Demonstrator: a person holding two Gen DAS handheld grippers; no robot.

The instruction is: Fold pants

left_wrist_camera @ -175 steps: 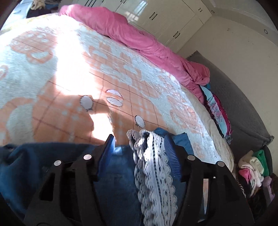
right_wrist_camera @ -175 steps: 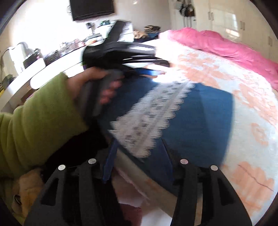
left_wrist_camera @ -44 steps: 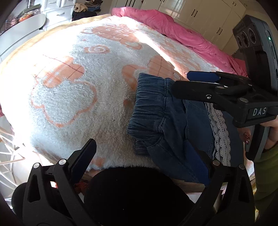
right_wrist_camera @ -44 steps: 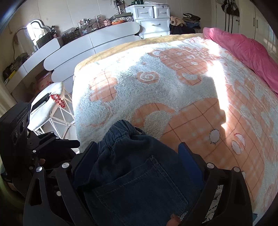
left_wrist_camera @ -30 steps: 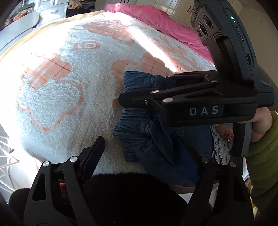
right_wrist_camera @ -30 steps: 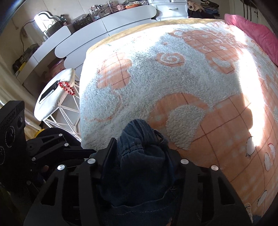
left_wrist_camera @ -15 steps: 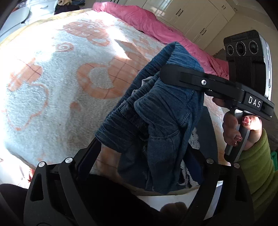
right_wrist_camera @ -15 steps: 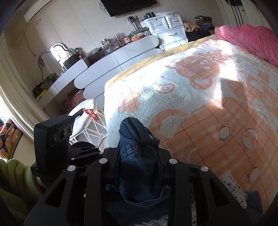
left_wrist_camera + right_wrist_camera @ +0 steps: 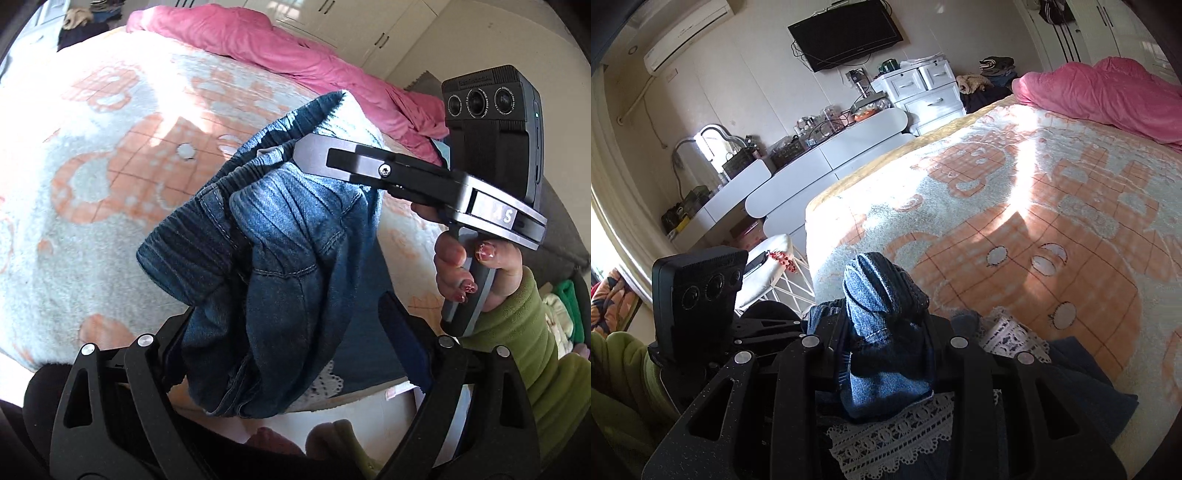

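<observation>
The blue jeans hang bunched above the bed, lifted by their elastic waistband. My right gripper reaches in from the right, held by a hand in a green sleeve, and is shut on that waistband. In the right wrist view the denim bulges up between its narrow jaws. My left gripper is open and wide below the hanging jeans; the fabric drops between its fingers, and the blue right pad stands apart from it.
A dark blue garment with white lace trim lies at the near bed edge under the jeans. The orange-and-white blanket covers the bed, with a pink duvet at its far side. White dressers and a stool stand left.
The right gripper closed on the waistband and raised the jeans off the blanket. The left gripper drew back and tilted up, its jaws staying wide with the jeans now hanging between them.
</observation>
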